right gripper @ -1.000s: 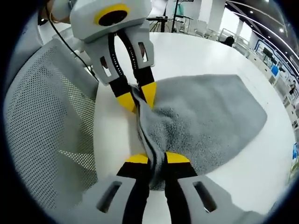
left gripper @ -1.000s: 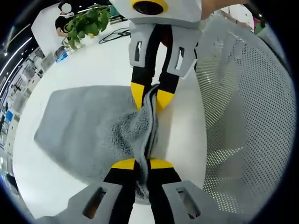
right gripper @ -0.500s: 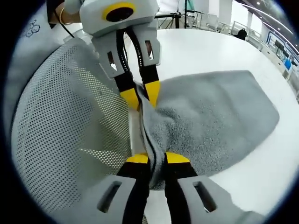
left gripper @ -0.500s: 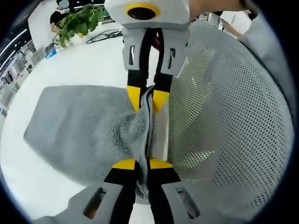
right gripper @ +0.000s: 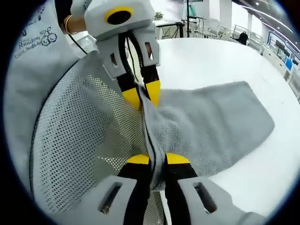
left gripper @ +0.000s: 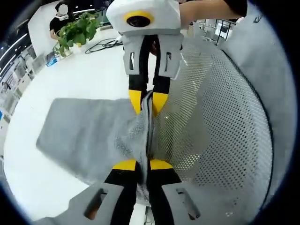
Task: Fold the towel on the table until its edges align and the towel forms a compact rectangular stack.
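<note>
- The white worktop (left gripper: pixel 84 75) spreads round and broad under everything in the left gripper view; in the right gripper view it runs pale toward the far edge (right gripper: pixel 220 61).
- A white mesh chair back (left gripper: pixel 225 122) stands at the near edge of the worktop, its perforated panel just beside both hand-held grippers; in the right gripper view the same mesh (right gripper: pixel 79 140) sits on the other side of the picture.
- The grey towel (left gripper: pixel 89 136) lies mostly flat on the worktop, with one edge drawn up into a taut ridge between the two hand-held grippers; in the right gripper view its flat part (right gripper: pixel 211 126) fans away from that ridge.
- A person's grey sleeve with printed lettering (right gripper: pixel 33 51) shows behind the mesh, and a bare forearm (left gripper: pixel 206 9) reaches to the far hand-held gripper.
- The left hand-held gripper (left gripper: pixel 142 165) rises from the bottom of its own view, yellow-tipped jaws pinched narrow on the towel's raised edge; it shows again from the front in the right gripper view (right gripper: pixel 142 96).
- The right hand-held gripper (right gripper: pixel 152 159) likewise has its jaws closed on the same edge, and faces the camera in the left gripper view (left gripper: pixel 146 101).
- A potted green plant (left gripper: pixel 75 30) stands at the far side of the worktop, with a dark cable (left gripper: pixel 105 44) lying near it.
</note>
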Motion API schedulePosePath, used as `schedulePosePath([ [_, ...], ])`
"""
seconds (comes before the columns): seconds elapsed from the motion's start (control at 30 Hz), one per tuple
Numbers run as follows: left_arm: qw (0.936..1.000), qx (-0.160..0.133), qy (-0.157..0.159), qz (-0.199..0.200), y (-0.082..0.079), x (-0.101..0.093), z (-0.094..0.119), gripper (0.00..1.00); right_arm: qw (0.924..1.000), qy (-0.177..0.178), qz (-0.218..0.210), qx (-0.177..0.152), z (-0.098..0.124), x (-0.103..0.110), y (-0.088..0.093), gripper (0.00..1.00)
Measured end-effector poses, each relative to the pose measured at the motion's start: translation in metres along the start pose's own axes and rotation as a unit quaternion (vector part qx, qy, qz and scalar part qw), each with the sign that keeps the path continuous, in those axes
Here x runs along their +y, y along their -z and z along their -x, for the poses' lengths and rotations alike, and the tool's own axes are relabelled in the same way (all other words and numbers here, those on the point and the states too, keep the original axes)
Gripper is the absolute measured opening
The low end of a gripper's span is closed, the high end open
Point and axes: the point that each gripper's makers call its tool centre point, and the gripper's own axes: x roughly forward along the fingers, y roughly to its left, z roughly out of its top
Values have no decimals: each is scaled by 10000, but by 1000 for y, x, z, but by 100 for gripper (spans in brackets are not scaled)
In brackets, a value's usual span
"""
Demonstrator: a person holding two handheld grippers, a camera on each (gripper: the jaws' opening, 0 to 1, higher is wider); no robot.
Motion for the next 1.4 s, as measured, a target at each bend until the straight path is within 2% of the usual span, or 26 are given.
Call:
schedulePosePath([
  [0.27,9991,-328,-273,-73,-25,26,29,7,9996,104,-33,-242,31,-14,-26,7],
  [0.53,9976,-478,-477,-145,-40,58,41,7,9987,351,-48,-358,53,-37,-47,7],
  [0.73,9952,-632,-702,-246,-54,94,58,7,9964,359,-484,-603,73,-56,-71,7],
  [0.87,9928,-795,-871,-192,-63,120,72,7,9910,314,-958,-877,86,-71,-92,6],
  [1.0,9911,-918,-951,-147,-69,145,81,7,9859,265,-1323,-988,94,-89,-105,7],
  [1.23,9903,-988,-971,71,-70,178,79,7,9807,140,-1701,-954,97,-123,-116,7],
  [1.37,9900,-1024,-792,565,-63,192,68,8,9754,-183,-2011,-879,90,-140,-115,7],
  [1.4,9904,-1012,-762,563,-61,197,64,8,9740,-207,-2082,-866,87,-145,-114,7],
])
